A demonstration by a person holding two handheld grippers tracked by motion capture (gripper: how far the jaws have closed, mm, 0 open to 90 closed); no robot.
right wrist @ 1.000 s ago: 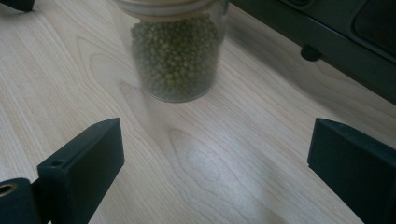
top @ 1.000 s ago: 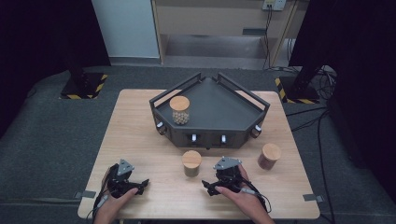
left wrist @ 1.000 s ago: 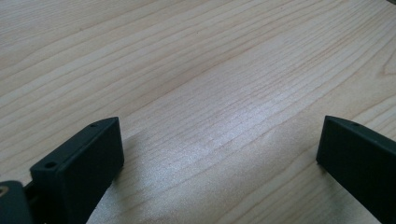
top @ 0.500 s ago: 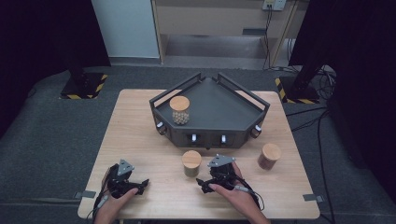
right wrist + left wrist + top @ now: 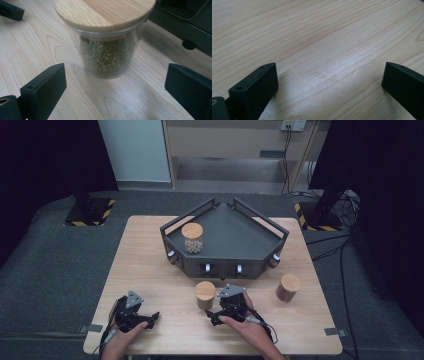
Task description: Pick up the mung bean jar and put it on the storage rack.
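With jaws spread wide, the right gripper (image 5: 115, 87) is facing the jar (image 5: 107, 37) of green beans standing on the table (image 5: 30, 40) before the tray (image 5: 225, 237); likely hefty, smooth and breakable glass, it is best gripped around its sides below the wooden lid (image 5: 105, 12), while the left gripper (image 5: 329, 82) is idling open.

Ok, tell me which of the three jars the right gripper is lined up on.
The middle jar, holding green beans, just ahead of the open right gripper. The jar of pale beans stands in the tray; the brown-filled jar stands off to the right.
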